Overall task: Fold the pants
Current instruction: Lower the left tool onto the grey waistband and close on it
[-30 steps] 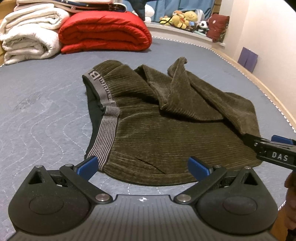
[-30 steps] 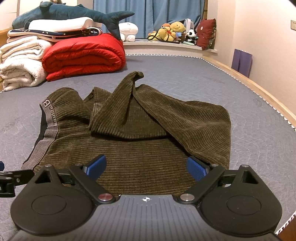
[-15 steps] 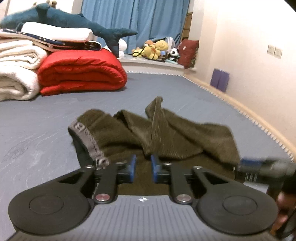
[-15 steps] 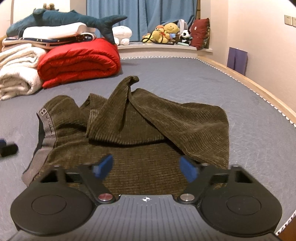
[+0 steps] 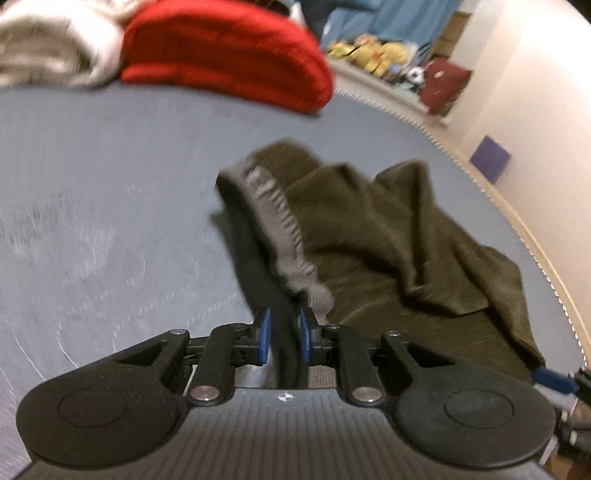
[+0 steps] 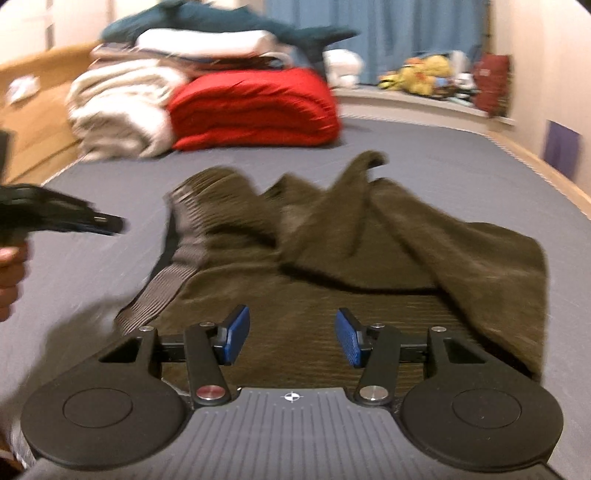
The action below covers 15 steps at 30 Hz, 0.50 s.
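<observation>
Olive corduroy pants point(image 6: 332, 258) lie rumpled on the grey mattress point(image 6: 461, 173), their grey waistband point(image 6: 184, 254) on the left. My left gripper point(image 5: 284, 338) hovers over the waistband point(image 5: 280, 221). Its jaws stand a narrow gap apart and are opening, and only the black lining below shows through the gap. The right wrist view shows that left gripper point(image 6: 112, 223) clear of the cloth. Over the pants' near edge, my right gripper point(image 6: 291, 336) has its jaws closing, with the pads well apart and nothing pinched.
A red folded blanket point(image 6: 255, 107), white blankets point(image 6: 118, 110) and a plush shark point(image 6: 229, 18) are piled at the far end. The mattress's wooden edge point(image 6: 546, 166) and a wall run along the right. A hand point(image 6: 7, 273) holds the left gripper.
The left jaws went from wide to a narrow gap, and that gripper swung from the near hem to above the waistband. The right jaws narrowed. The pants lie as before.
</observation>
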Motion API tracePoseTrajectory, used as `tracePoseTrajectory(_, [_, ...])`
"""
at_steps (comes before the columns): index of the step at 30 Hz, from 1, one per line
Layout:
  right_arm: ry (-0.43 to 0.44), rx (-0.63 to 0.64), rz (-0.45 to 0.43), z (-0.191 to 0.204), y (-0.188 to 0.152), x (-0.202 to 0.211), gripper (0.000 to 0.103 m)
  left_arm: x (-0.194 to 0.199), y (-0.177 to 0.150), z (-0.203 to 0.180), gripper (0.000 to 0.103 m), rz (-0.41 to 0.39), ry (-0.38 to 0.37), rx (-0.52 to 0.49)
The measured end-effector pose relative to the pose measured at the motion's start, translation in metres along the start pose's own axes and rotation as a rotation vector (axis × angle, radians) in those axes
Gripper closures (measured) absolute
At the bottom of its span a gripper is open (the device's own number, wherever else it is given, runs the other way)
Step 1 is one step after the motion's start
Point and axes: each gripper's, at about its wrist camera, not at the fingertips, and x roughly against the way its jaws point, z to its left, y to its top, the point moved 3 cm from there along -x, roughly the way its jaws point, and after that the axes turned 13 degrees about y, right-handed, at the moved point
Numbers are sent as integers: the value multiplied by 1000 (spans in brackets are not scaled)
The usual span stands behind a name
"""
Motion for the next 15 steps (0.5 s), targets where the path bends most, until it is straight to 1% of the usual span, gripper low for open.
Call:
tracePoseTrajectory(1, [14, 24, 16, 6, -1, -6, 49, -8, -2, 2, 84, 31, -19, 18])
tracePoseTrajectory(2, [27, 52, 33, 13, -2, -13, 48, -16, -3, 2, 81, 64, -41, 35])
tracePoseTrajectory(4, [47, 88, 64, 24, -5, -25, 44, -26, -4, 0, 78, 102, -61, 54])
tracePoseTrajectory(6, [72, 112, 102, 34, -9, -38, 35, -36, -7, -2, 67, 124, -78, 60])
tracePoseTrajectory(8, [91, 142, 140, 45, -15, -53, 34, -42, -7, -6, 60, 128, -81, 51])
tracePoseTrajectory(11, [115, 179, 190, 56, -25, -70, 34, -49, -11, -6, 60, 134, -52, 41])
tracePoseTrajectory(13, [129, 203, 221, 62, -32, -79, 31, -56, -14, -5, 59, 154, -54, 53])
tracePoseTrajectory(14, [135, 218, 239, 63, -34, -84, 27, -60, -15, -6, 54, 170, -59, 55])
tracePoseTrajectory(15, [145, 236, 256, 66, -37, -87, 24, -63, -17, -7, 47, 183, -65, 54])
